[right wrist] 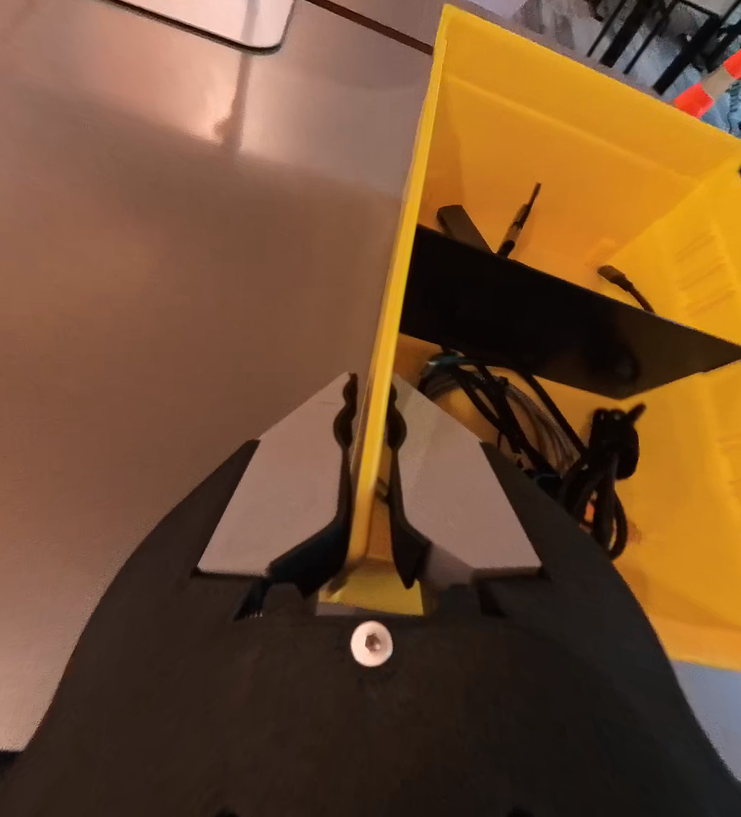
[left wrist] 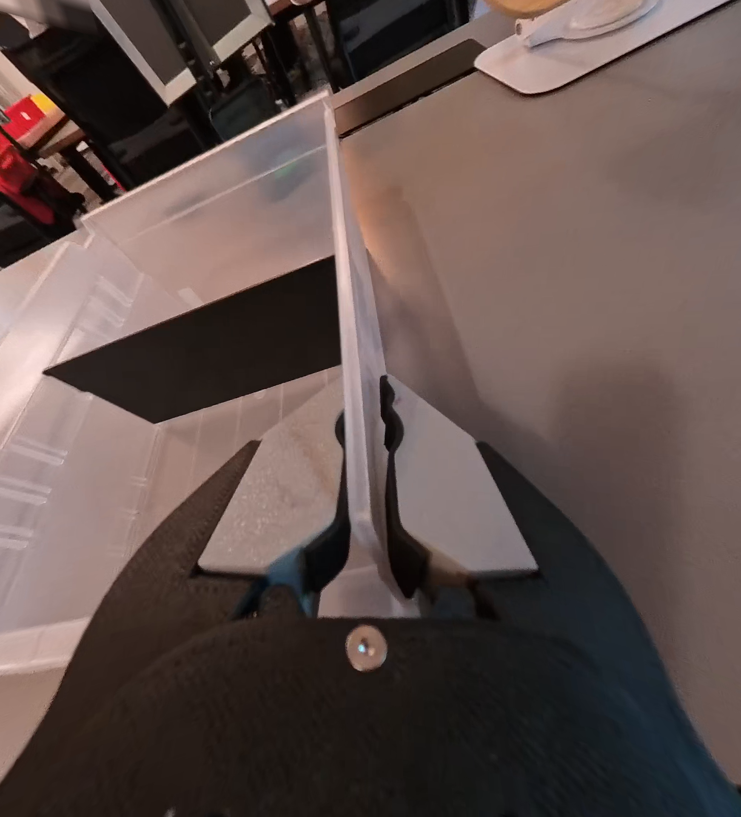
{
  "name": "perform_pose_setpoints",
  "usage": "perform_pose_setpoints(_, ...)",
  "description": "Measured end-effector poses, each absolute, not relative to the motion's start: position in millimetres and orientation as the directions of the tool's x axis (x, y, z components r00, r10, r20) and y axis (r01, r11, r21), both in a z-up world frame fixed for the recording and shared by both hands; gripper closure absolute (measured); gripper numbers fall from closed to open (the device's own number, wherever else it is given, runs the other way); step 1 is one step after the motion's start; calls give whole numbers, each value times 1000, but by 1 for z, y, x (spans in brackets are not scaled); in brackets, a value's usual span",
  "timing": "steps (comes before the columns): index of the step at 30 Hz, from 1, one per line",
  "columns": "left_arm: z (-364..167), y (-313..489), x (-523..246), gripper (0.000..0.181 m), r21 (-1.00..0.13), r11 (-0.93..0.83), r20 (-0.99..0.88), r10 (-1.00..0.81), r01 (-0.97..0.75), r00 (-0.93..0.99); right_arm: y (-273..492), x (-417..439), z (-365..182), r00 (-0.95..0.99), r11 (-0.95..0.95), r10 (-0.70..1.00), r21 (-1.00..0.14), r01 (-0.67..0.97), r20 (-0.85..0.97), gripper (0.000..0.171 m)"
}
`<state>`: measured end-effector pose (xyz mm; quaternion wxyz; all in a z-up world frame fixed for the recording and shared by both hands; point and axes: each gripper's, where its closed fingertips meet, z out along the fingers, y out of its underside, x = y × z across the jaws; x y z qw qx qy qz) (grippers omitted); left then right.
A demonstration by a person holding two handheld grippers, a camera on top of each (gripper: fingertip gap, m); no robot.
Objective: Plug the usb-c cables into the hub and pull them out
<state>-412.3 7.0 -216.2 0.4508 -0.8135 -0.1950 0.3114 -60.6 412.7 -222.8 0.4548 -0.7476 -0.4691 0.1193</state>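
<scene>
My left gripper (left wrist: 362, 406) is shut on the right side wall of a translucent white bin (left wrist: 209, 208), which has a black divider (left wrist: 209, 353) across it. My right gripper (right wrist: 371, 389) is shut on the left side wall of a yellow bin (right wrist: 558, 124). The yellow bin holds coiled black and grey cables (right wrist: 536, 442) in the near section, a black divider (right wrist: 536, 309), and behind it a cable end with a metal plug (right wrist: 612, 273) and a dark slim object (right wrist: 457, 221). I cannot pick out a hub with certainty.
Both bins stand on a grey table (left wrist: 581, 309), also in the right wrist view (right wrist: 139, 265). A white mat (left wrist: 581, 57) with a white object on it lies at the far side; its corner shows in the right wrist view (right wrist: 236, 22). Desks and red boxes (left wrist: 2, 146) stand beyond. Across from one pair of fingers to the other is roughly 55 cm.
</scene>
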Motion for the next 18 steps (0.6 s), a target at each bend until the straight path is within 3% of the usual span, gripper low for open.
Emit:
perform_pose_setpoints(1, -216, 4, -412, 175, -858, -512, -326, 594, 33, 735, 407, -65, -223, 518, -141, 821, -793, 592, 241, 157)
perform_pose_setpoints(4, -209, -6, -411, 175, -878, -478, -321, 602, 8, 731, 388, -75, -223, 492, -116, 828, -778, 618, 267, 160)
perform_pose_setpoints(12, -160, -34, -411, 176, -938, -345, -229, 645, 10, 729, 269, -165, -224, 355, -75, 914, -780, 621, 195, 140)
perform_pose_setpoints(18, -98, -56, -401, 176, -961, -264, -243, 683, -77, 688, 125, -284, -220, 140, -32, 989, -829, 558, 56, 112)
